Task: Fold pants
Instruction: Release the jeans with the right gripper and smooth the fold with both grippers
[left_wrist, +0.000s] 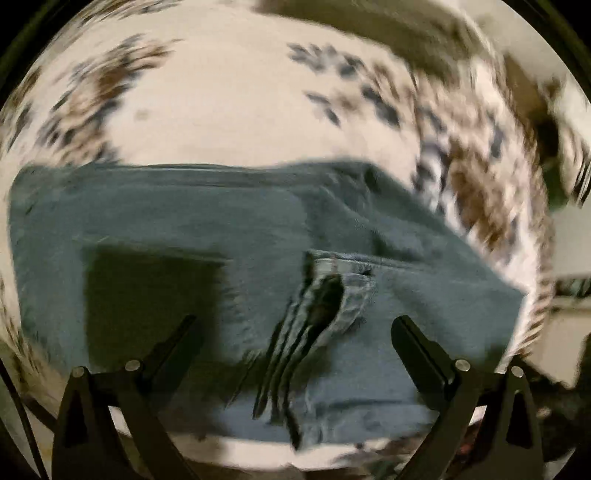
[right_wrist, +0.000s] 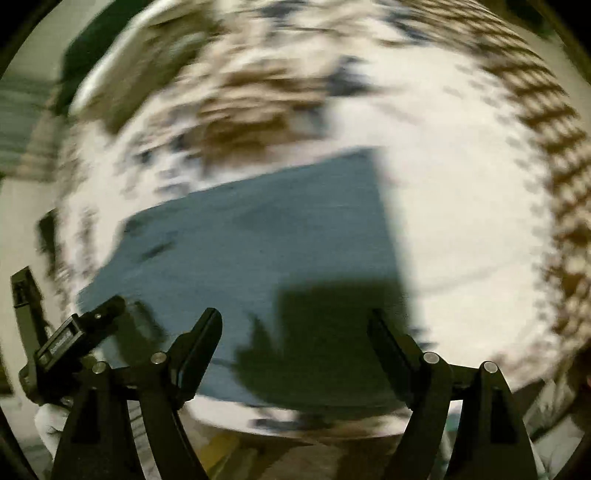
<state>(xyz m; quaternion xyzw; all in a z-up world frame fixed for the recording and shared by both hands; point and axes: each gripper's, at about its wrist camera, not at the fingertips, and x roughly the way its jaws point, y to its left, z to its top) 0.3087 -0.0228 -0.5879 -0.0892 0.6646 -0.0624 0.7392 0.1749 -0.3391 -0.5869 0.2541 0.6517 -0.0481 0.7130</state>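
Pants (left_wrist: 229, 221) beyond spread fingers (left_wrist: 413, 332)

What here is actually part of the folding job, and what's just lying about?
Part of the job:
- jeans, lying folded
- left gripper, jaws open, holding nothing
- right gripper, jaws open, holding nothing

Just there:
- patterned cloth under the jeans
- dark object at the far edge, too blurred to name

Heavy motion blur, hard shadows, fisheye warping
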